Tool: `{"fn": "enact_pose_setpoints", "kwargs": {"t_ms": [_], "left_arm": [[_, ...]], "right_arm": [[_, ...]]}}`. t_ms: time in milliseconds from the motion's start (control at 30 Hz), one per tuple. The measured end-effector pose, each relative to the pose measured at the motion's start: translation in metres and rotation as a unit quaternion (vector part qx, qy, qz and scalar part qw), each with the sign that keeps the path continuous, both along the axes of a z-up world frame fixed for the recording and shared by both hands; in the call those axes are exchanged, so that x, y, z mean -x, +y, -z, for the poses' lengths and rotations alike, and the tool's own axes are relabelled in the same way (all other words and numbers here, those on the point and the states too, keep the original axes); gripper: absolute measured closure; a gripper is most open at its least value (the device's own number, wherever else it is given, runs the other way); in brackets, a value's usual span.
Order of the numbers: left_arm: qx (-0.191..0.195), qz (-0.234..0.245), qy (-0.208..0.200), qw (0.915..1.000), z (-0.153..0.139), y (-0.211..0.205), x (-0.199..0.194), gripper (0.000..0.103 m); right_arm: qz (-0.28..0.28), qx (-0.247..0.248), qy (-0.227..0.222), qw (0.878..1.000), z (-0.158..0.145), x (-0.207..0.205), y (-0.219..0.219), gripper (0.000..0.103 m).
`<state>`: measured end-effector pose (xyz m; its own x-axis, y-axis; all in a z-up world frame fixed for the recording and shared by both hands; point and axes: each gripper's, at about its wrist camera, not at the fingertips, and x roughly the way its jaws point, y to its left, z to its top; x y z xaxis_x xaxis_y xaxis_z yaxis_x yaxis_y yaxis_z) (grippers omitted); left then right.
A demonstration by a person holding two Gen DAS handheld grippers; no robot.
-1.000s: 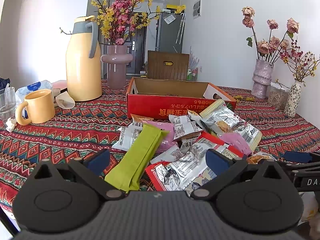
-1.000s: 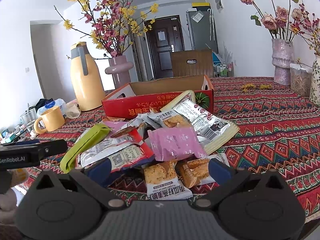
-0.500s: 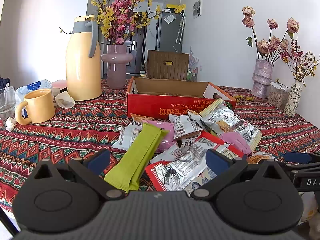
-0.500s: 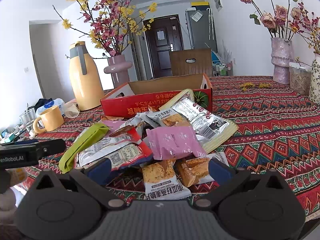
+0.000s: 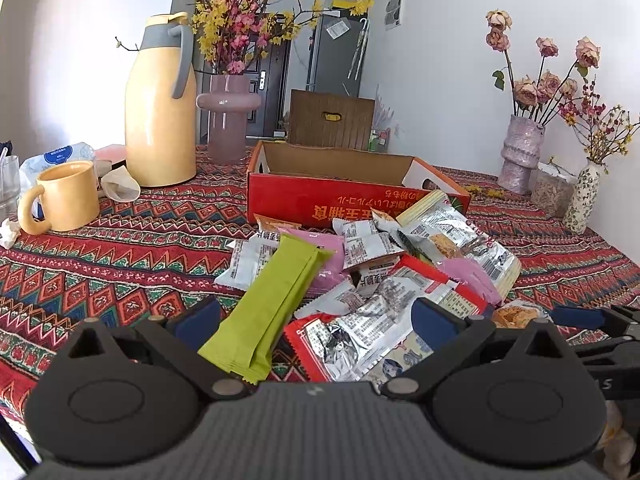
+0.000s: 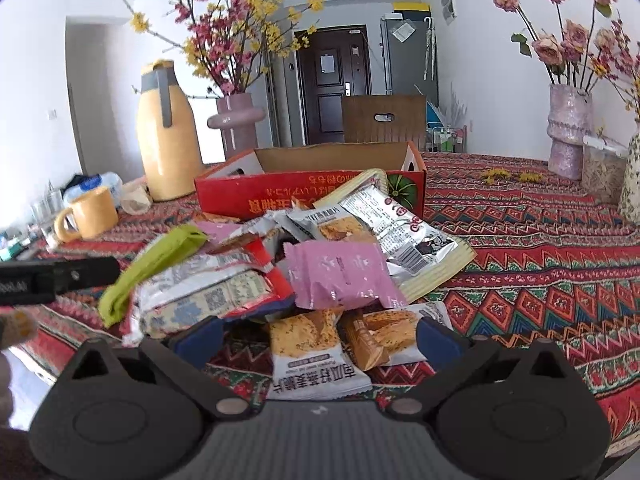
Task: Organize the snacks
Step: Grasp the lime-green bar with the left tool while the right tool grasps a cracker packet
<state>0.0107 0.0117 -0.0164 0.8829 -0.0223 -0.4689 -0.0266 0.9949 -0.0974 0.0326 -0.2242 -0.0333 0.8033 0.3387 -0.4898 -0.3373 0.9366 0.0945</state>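
A pile of snack packets lies on the patterned tablecloth in front of an open red cardboard box, which also shows in the right wrist view. My left gripper is open, low over the near end of a long green packet and a red-and-silver packet. My right gripper is open over two small orange cracker packets; a pink packet lies just beyond. The green packet is at the left there.
A yellow thermos jug, a yellow mug and a pink vase stand at the back left. Two flower vases stand at the right. The other gripper's finger shows at each view's edge.
The right gripper has moved slightly forward and lower toward the cracker packets. The left gripper has not moved.
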Motion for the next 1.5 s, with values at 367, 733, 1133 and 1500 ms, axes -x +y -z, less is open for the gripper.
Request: {"fn": "enact_pose_setpoints", "kwargs": {"t_ms": [367, 733, 1133, 1500], "left_arm": [[0.011, -0.021, 0.014, 0.9996, 0.007, 0.015, -0.007, 0.0], [0.015, -0.025, 0.013, 0.9995, 0.005, 0.019, -0.005, 0.0], [0.015, -0.037, 0.015, 0.9991, 0.001, 0.028, -0.012, 0.0], [-0.016, -0.031, 0.037, 0.9987, 0.003, 0.041, -0.055, 0.0]], "right_arm": [[-0.032, 0.052, 0.008, 0.998, 0.013, -0.015, 0.014, 0.049], [-0.041, 0.069, 0.017, 0.997, 0.018, -0.022, 0.02, 0.063], [0.01, 0.037, -0.019, 0.999, 0.002, -0.023, -0.001, 0.064], [0.061, 0.002, -0.041, 0.997, -0.008, -0.044, -0.023, 0.064]]}}
